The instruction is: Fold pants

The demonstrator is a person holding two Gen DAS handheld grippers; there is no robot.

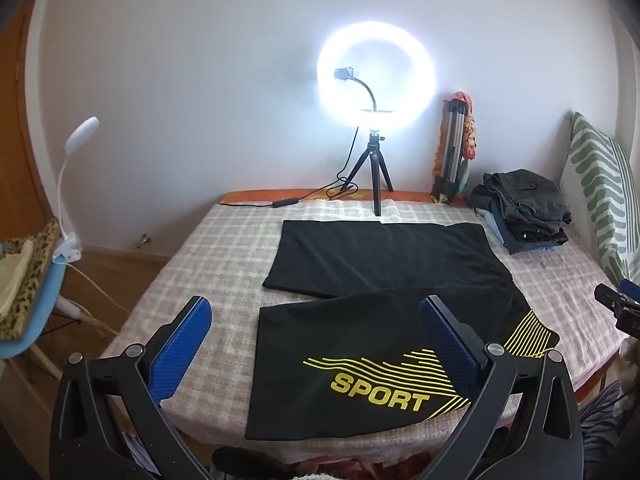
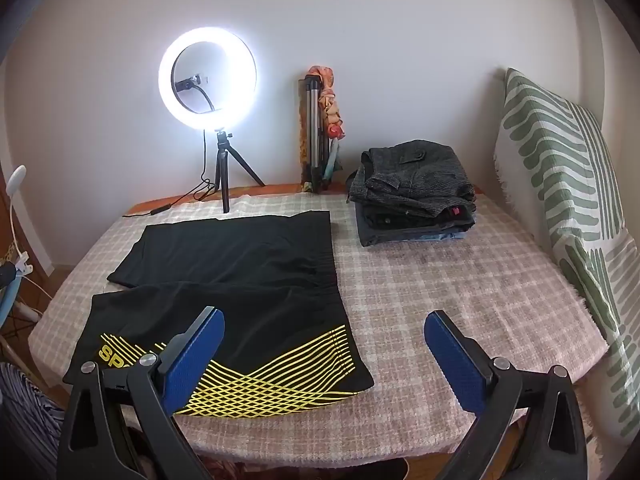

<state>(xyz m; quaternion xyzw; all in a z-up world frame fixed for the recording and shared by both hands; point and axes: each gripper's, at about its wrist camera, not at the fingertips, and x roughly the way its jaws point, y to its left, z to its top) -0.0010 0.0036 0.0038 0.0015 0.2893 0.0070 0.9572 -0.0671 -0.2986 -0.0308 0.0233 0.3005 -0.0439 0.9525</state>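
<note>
A pair of black fabric sport shorts with yellow line print and the word SPORT (image 1: 360, 340) lies spread flat on the pink-and-white checked cloth covering the table (image 2: 460, 300). The two legs fan toward the table's left side, and the near hem reaches close to the front edge. To the right of the waistband the cloth is bare up to the green-and-white patterned cushion (image 2: 568, 184) leaning along the right edge. A stack of folded dark trousers (image 2: 412, 192) sits at the far right, apart from the shorts. A lit ring lamp on a small black tripod (image 2: 208, 76) stands at the far edge, just beyond the far leg.

The left gripper (image 1: 316, 344) hovers tilted downward above the printed leg, blue pads spread wide and empty. The right gripper (image 2: 324, 352) is tilted down over the waistband corner, equally wide, gripping nothing
</note>
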